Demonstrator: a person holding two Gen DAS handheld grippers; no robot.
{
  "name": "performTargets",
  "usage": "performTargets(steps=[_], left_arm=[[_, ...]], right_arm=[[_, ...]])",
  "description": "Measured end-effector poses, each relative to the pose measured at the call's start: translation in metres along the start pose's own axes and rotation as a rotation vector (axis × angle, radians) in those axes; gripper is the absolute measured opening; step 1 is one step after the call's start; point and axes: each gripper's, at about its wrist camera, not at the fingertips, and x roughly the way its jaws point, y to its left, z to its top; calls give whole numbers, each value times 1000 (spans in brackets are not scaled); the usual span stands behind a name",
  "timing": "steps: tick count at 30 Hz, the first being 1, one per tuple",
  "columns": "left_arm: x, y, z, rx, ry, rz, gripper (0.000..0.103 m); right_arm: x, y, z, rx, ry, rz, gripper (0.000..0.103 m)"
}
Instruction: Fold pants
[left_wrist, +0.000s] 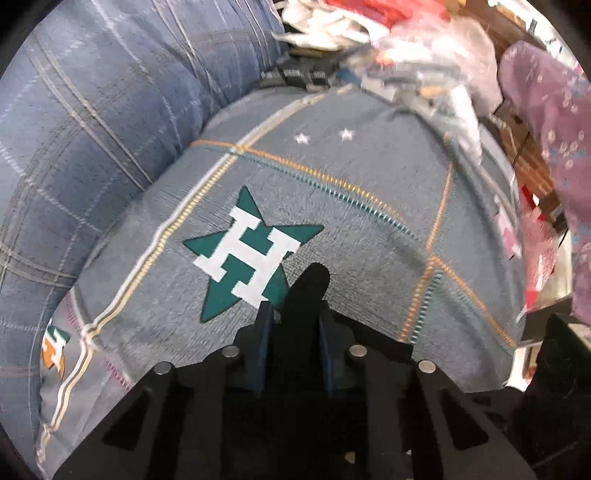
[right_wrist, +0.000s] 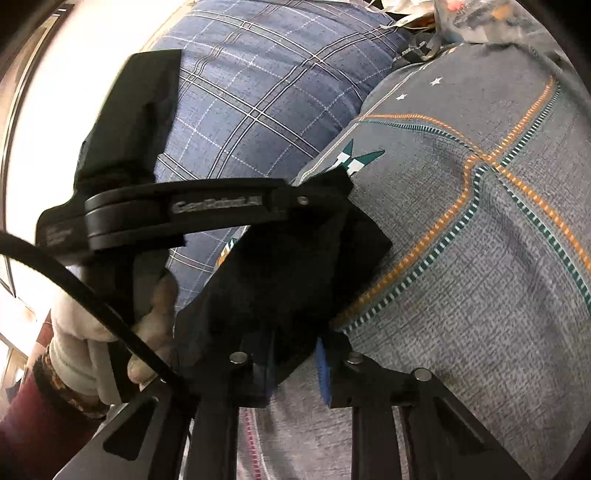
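My left gripper (left_wrist: 295, 321), jaws drawn close, pinches a tongue of black fabric pants (left_wrist: 308, 286) over the grey bedsheet with orange and teal stitched lines (left_wrist: 369, 162) and its green star bearing a white H (left_wrist: 251, 254). My right gripper (right_wrist: 291, 363) pinches another fold of the pants (right_wrist: 291, 273), which drape between both tools. A white-gloved hand (right_wrist: 92, 332) holds the left tool; behind lies a blue plaid pillow (right_wrist: 258, 92).
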Motion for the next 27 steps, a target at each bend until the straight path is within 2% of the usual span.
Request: performTargets(steps=[8,13,16,19,27], left_arm=[[-89,21,-31,-132,-190,-73,20],[-157,56,-81,-270,-332,-135,20],[-196,85,-127,-358,-422,-147,17],[-217,117,-172,-452,-479,-154,17],[-214,204,-280,-713,-561,-186,17]], right_arm=[[-21,51,0,-152,-38,-12,13],[-30,105,-3,-273,-38,19,13],[-28,146,-14,-367,-17,47,13],[-16,190,-34,-475,26,63,13],[58,277,-97,-691,204,65,12]])
